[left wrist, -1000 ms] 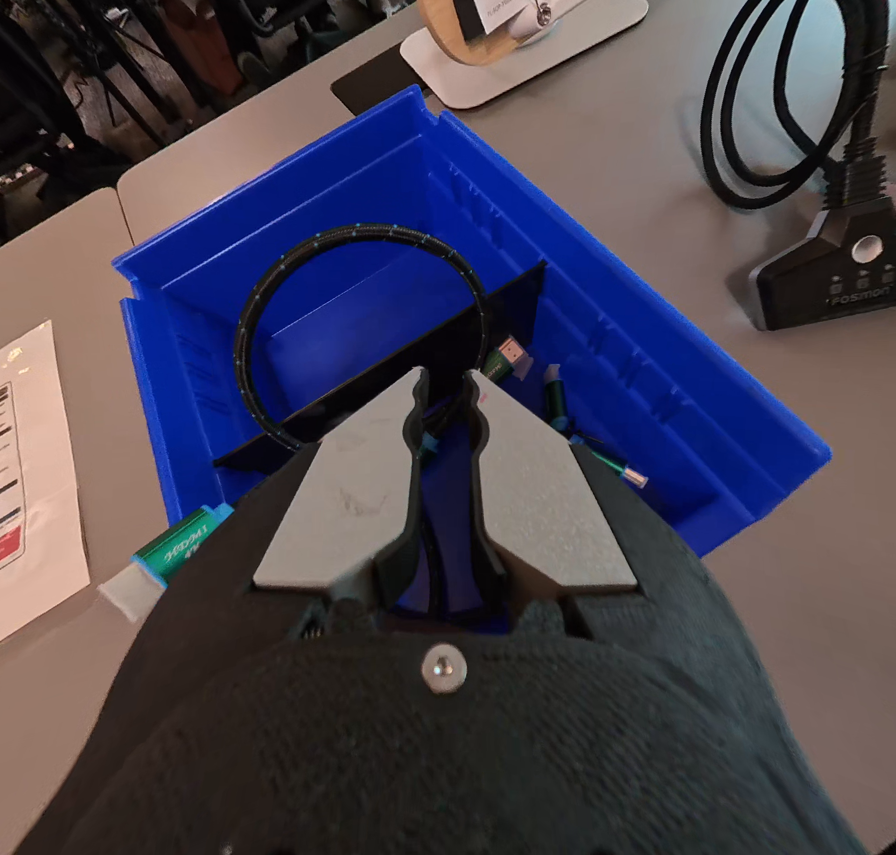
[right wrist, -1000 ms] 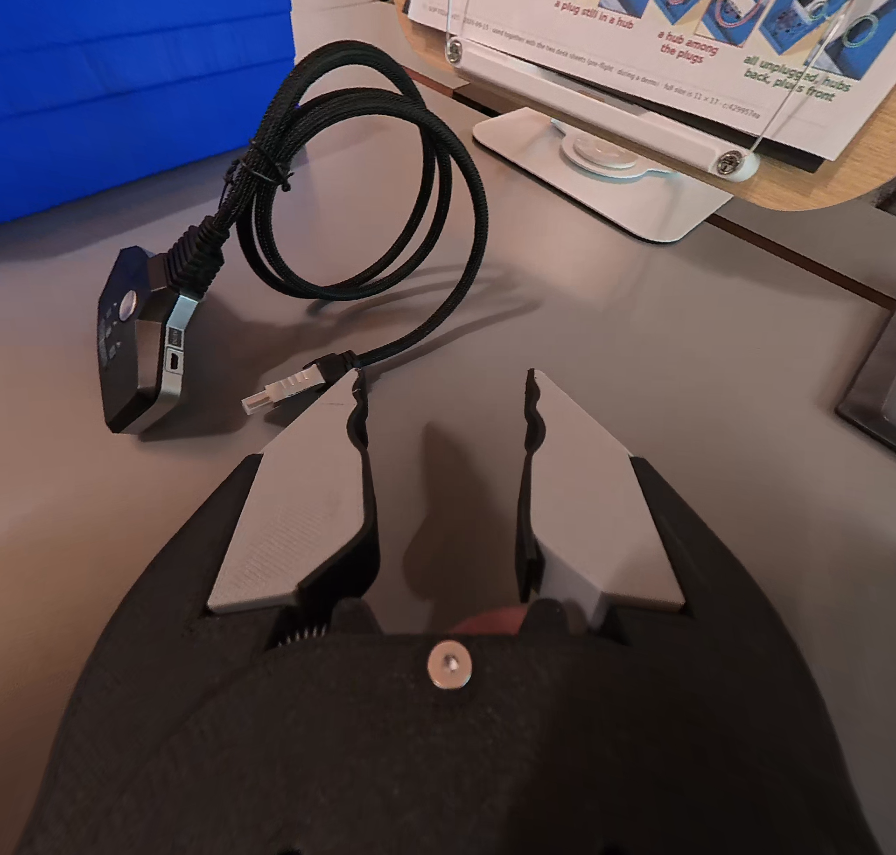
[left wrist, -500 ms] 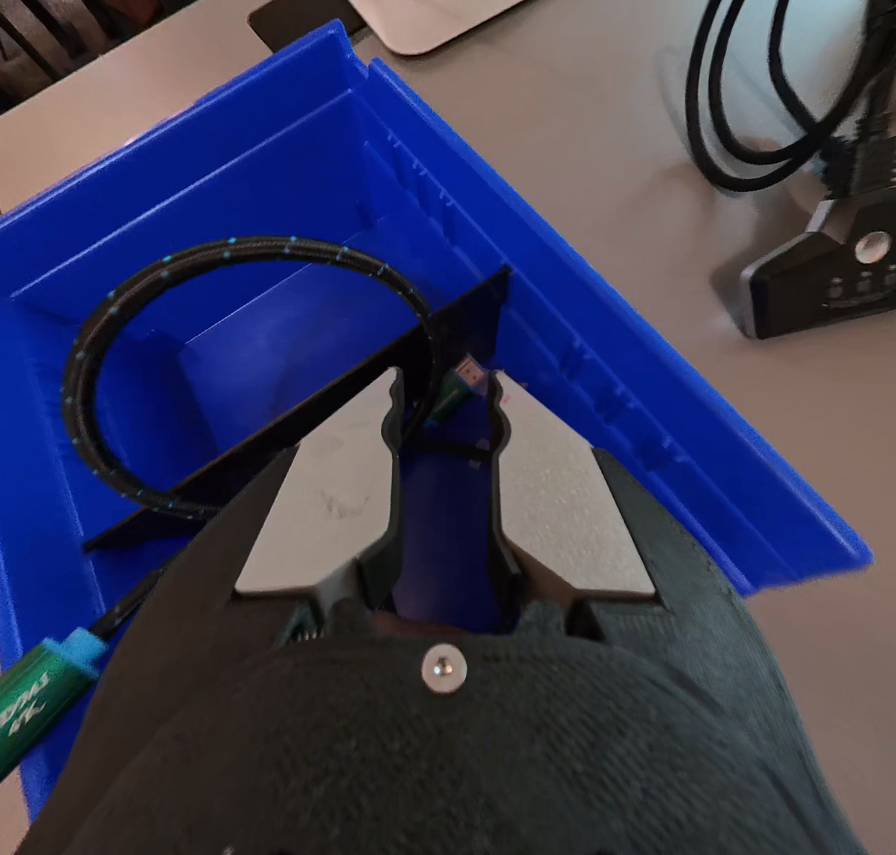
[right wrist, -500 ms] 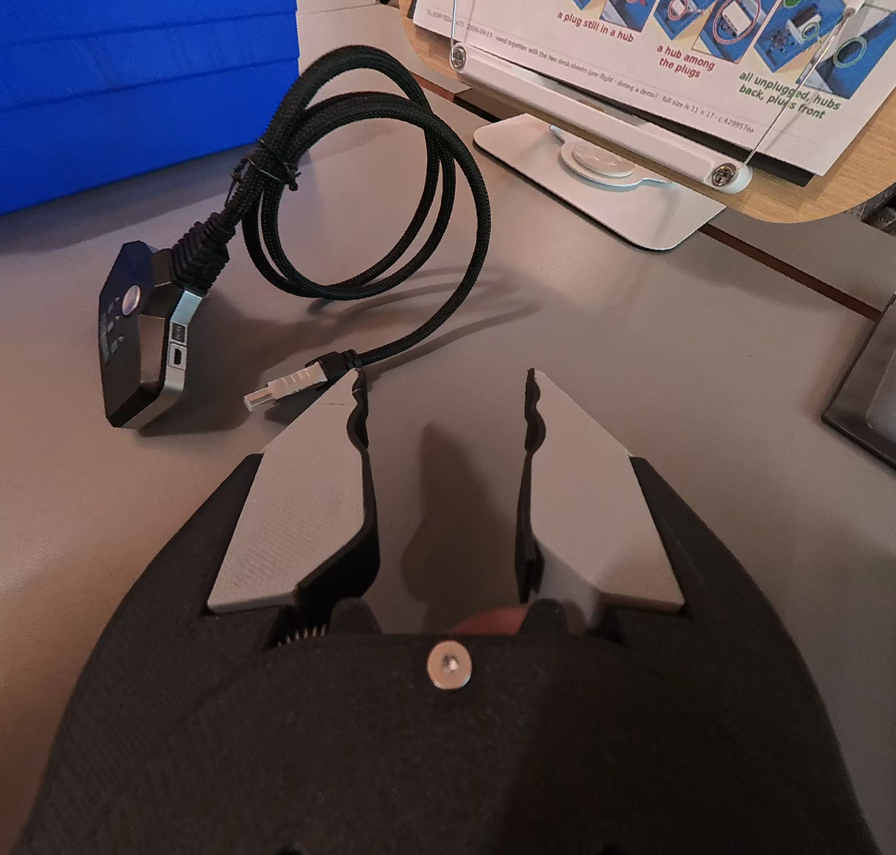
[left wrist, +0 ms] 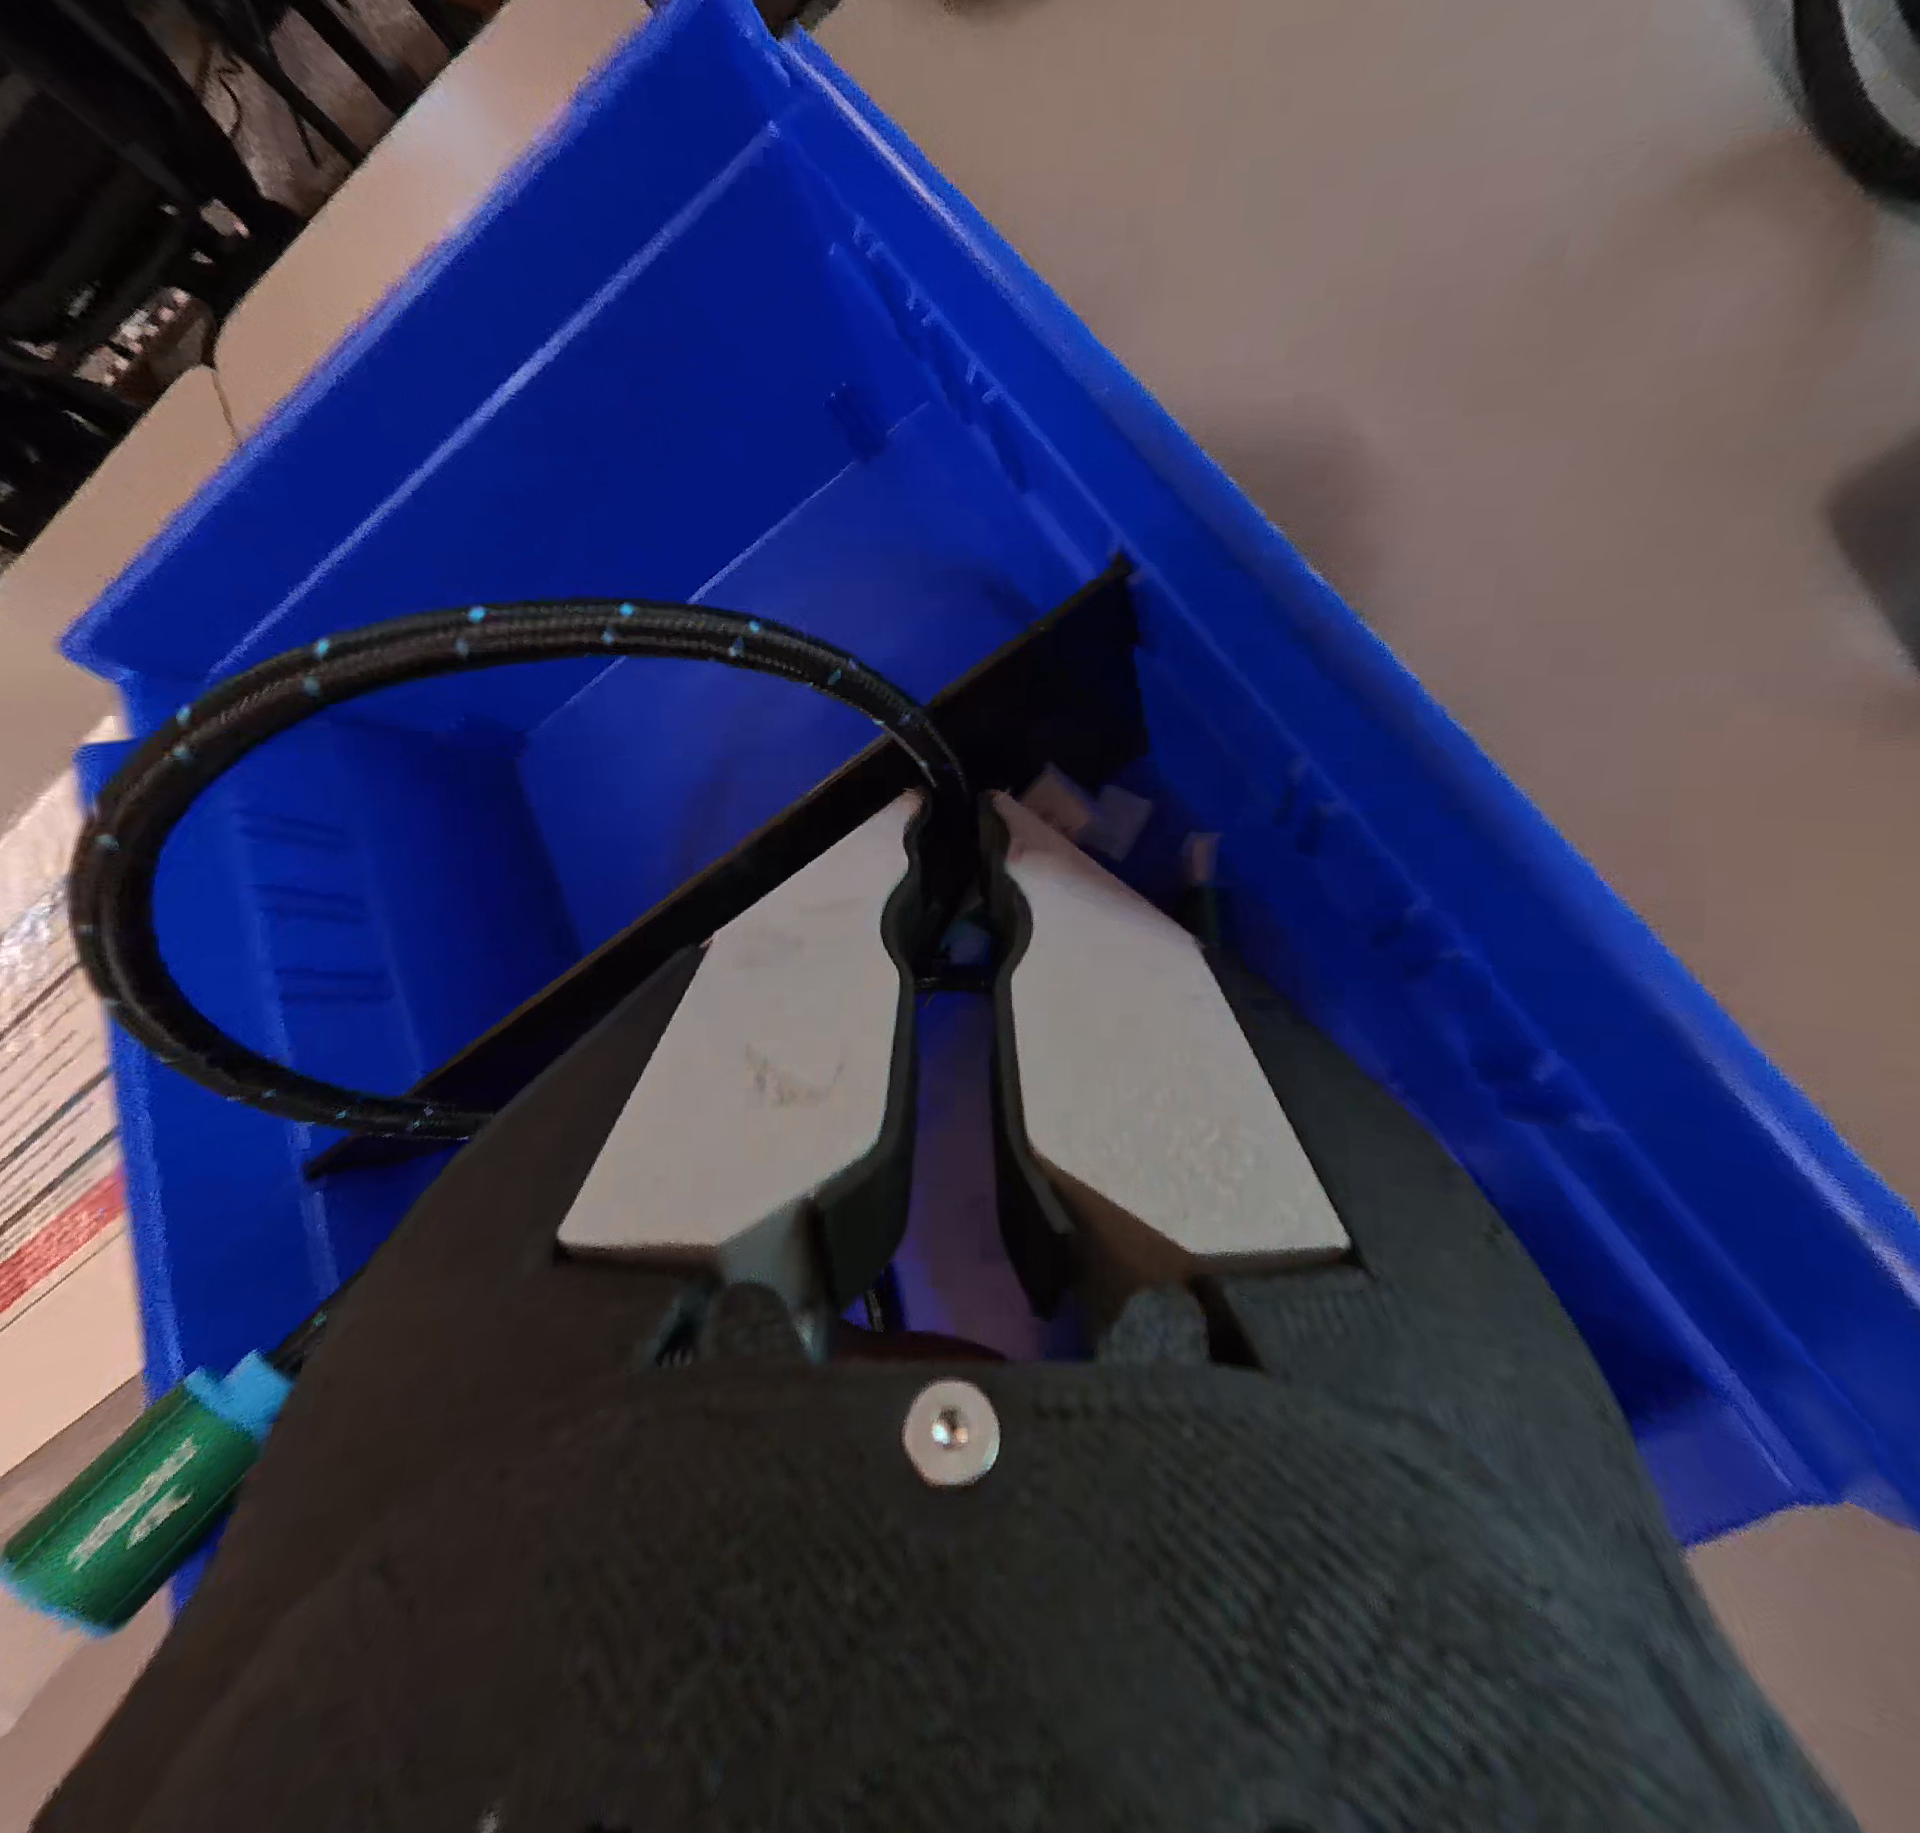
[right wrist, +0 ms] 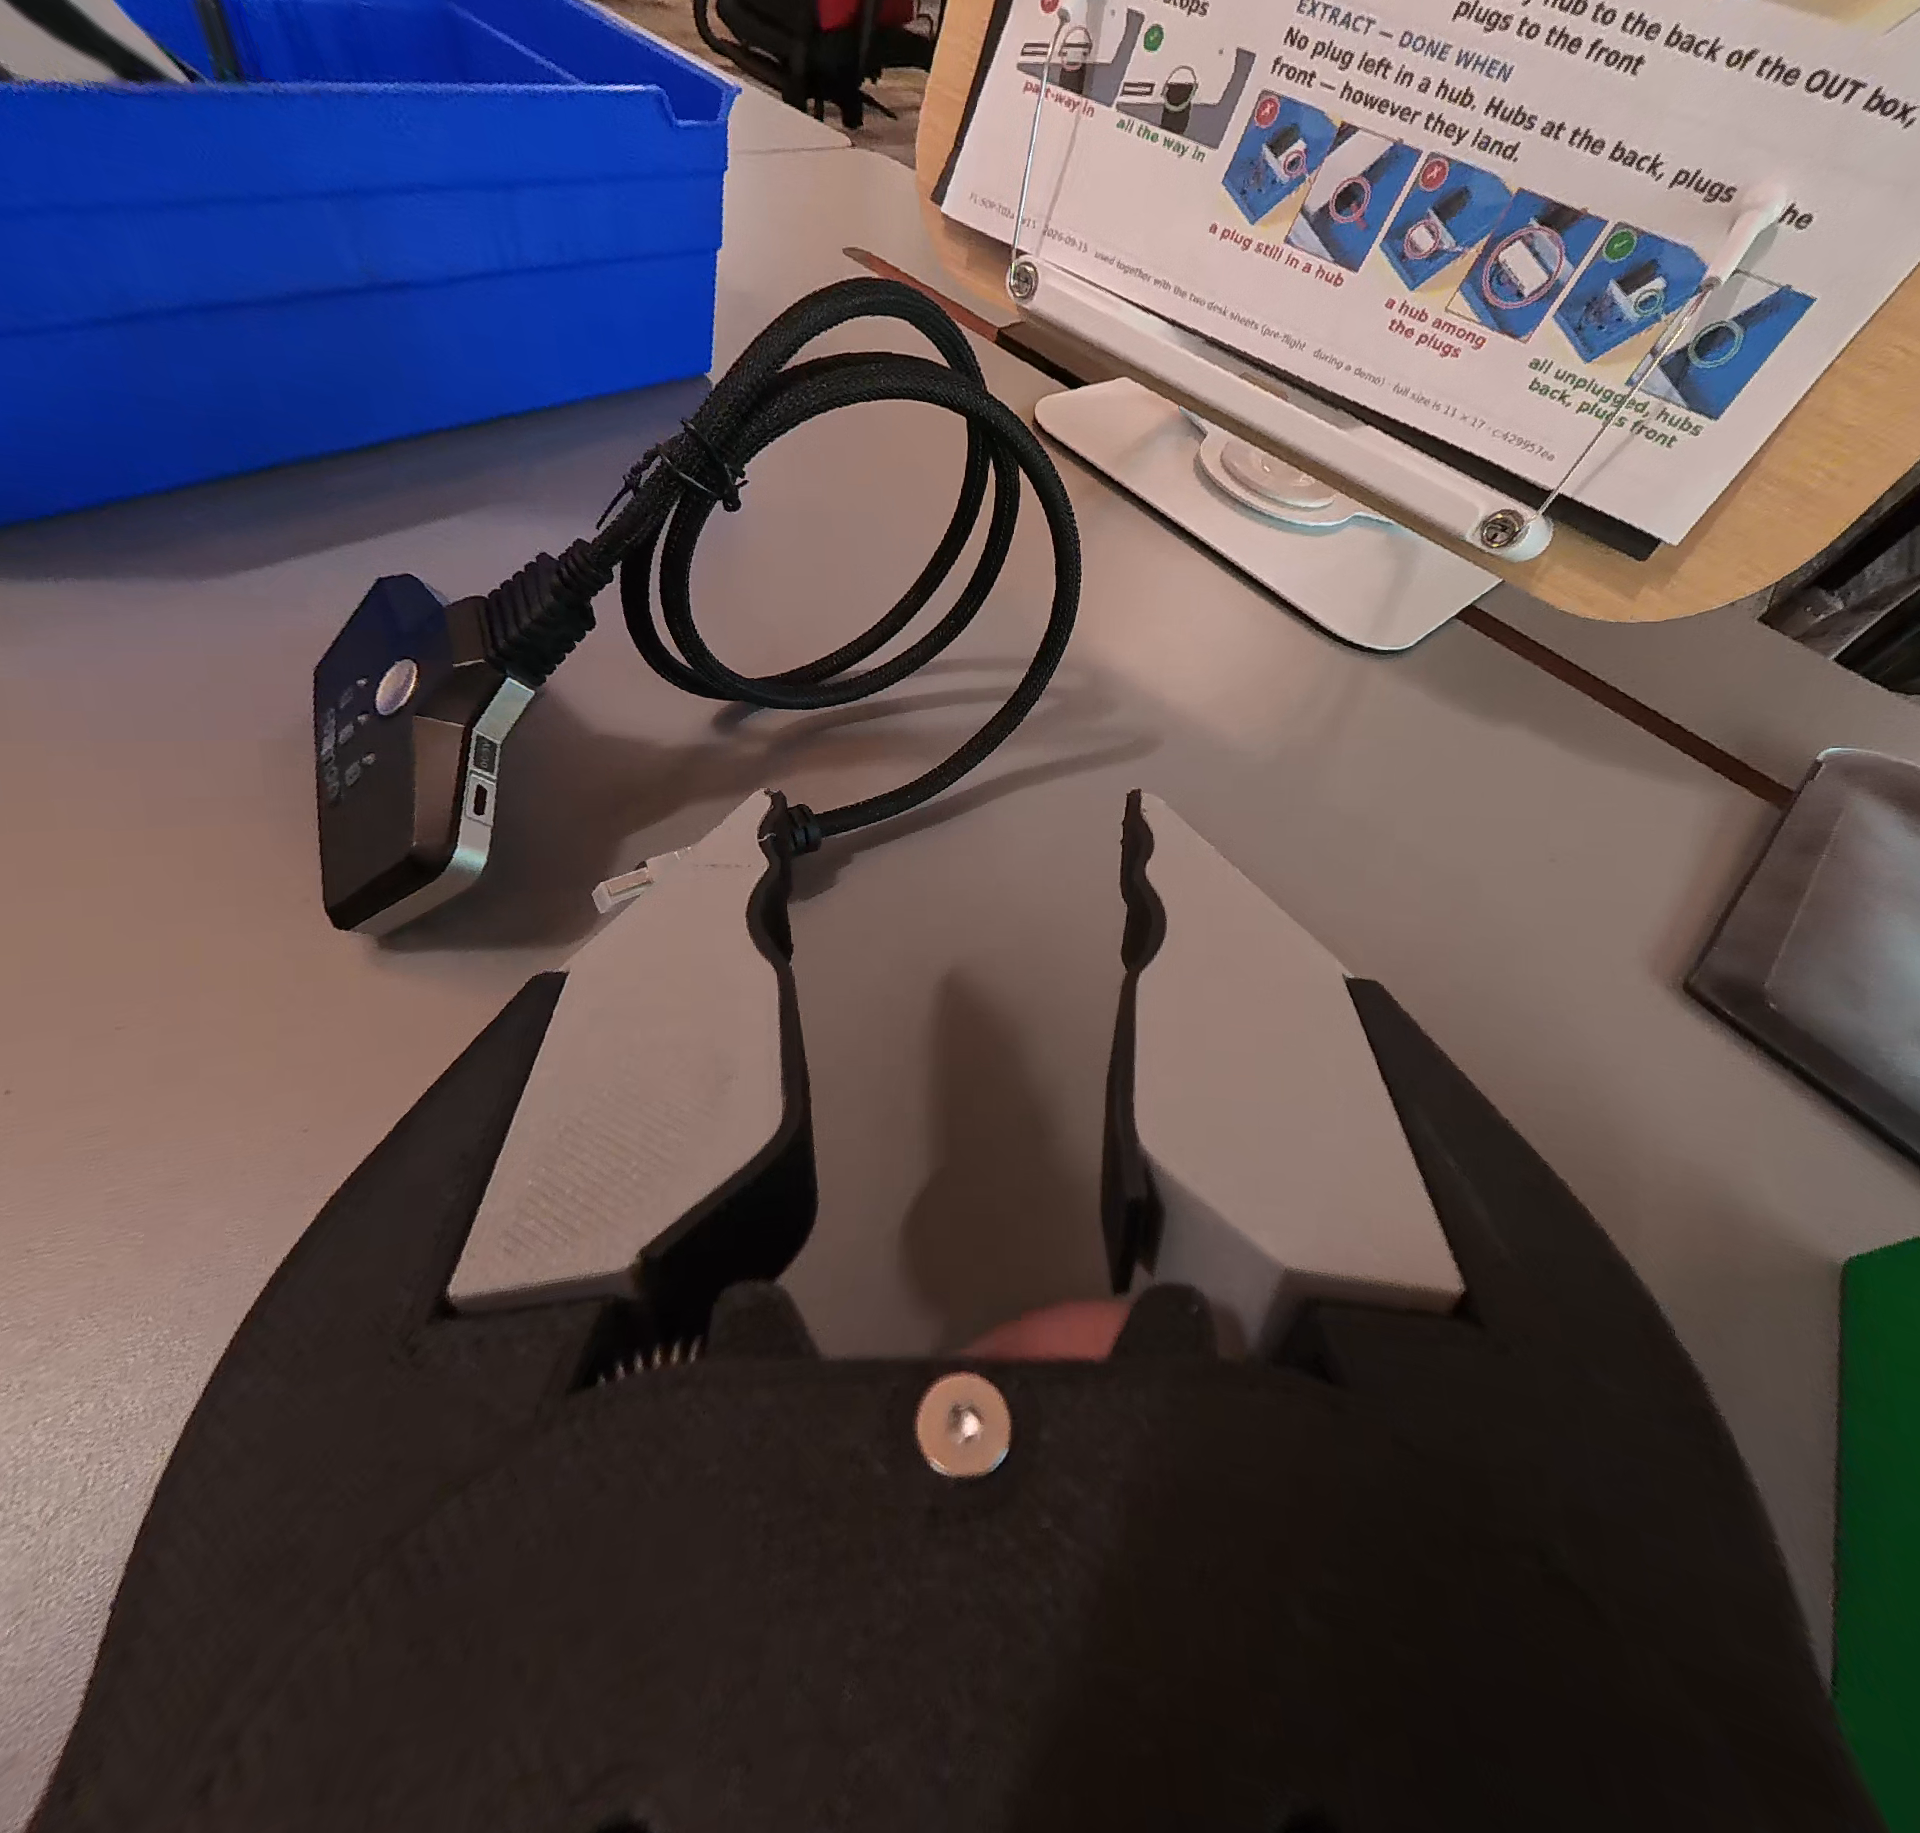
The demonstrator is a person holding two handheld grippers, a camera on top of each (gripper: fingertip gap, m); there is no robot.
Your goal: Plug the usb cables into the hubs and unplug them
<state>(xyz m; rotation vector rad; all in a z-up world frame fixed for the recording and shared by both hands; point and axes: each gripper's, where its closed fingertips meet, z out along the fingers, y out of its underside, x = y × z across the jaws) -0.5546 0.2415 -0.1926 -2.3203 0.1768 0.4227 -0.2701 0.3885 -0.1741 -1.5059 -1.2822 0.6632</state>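
Clamping the black braided cable [left wrist: 499,630] between its tips, the left gripper [left wrist: 954,827] hung over the blue bin [left wrist: 1351,765], its jaws drawn together on the cord just above the black divider [left wrist: 790,848] that splits the bin into two compartments. From the grip the cable arched up and left in a wide loop over the far compartment, then ran down under the gripper body to a green plug [left wrist: 114,1513] that hung outside the bin's near left corner. A few small connectors lay in the near compartment, too blurred to tell apart. The right gripper [right wrist: 951,817] sat low over the grey table [right wrist: 1351,848] with its jaws spread apart and nothing between them; its left fingertip was just beside the white-tipped plug [right wrist: 623,888] of the black hub [right wrist: 400,755], whose coiled, tied cord [right wrist: 883,536] lay behind it. In my judgement, a hold this near the tips called for steady pressure and slow motion, since the stiff loop could snag the divider.
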